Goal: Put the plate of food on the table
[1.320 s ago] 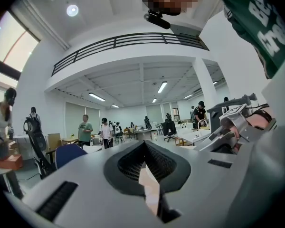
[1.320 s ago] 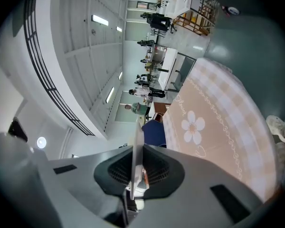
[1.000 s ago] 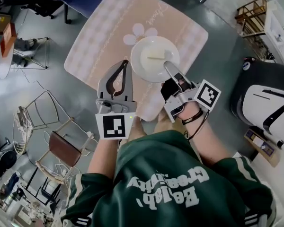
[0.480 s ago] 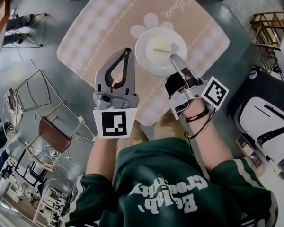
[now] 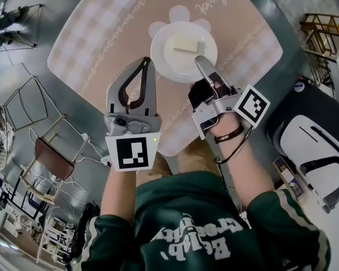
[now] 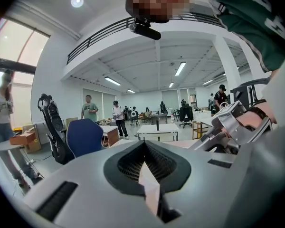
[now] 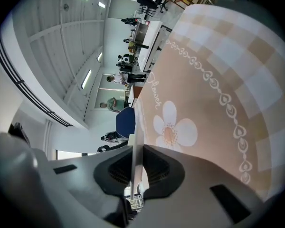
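In the head view the lower jaw of the right gripper (image 5: 199,61) is hidden under the plate (image 5: 168,66). The upper jaw covers the near rim, so the contact itself is not seen there. In the right gripper view the plate is only a thin white edge standing between the two jaws, which are clamped on it, and the food does not appear at all. Whether the plate already rests on the table (image 5: 101,38) or hangs just above it, I cannot tell. The far side of the table is cut off by the top of the picture. The plate is white and round, over the far middle part of the checked beige tablecloth (image 5: 243,44), partly covering a white flower print (image 5: 179,14). It carries a pale rectangular slab of food (image 5: 185,46) near its centre. The right gripper takes it at the rim nearest to the person. The left gripper (image 5: 148,62) is just beside the left rim of the plate, its jaws brought together at the tips and gripping nothing. It is not clear if the tips touch the plate. Around the table, on the grey floor, stand a chair with a brown seat (image 5: 51,158) at the left, a white and black machine (image 5: 316,140) at the right and a wooden rack (image 5: 322,24) further back.
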Available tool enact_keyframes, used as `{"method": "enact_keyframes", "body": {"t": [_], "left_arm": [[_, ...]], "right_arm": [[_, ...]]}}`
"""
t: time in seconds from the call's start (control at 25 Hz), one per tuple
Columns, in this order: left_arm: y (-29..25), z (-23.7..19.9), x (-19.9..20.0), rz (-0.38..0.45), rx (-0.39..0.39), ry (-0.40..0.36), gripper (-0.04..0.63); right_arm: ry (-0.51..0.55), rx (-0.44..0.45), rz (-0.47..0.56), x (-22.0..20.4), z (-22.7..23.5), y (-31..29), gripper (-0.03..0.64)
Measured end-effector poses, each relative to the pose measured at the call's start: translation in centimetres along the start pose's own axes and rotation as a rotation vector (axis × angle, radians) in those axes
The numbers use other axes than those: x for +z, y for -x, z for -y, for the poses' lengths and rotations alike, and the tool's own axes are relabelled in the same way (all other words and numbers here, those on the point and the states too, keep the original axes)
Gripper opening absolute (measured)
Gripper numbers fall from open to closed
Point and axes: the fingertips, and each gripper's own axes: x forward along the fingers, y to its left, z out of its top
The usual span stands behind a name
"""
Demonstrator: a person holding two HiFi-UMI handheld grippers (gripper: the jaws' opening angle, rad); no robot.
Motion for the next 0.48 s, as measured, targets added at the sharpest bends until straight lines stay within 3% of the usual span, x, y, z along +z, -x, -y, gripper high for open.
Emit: {"method": "enact_keyframes", "body": {"t": [0.48], "left_arm": [[-0.8, -0.4, -2.7, -0.044, 0.017, 0.031, 0.009]], "right_arm": [[-0.015, -0.16, 0.032, 1.3, 3.5, -2.4, 0.034]]}}
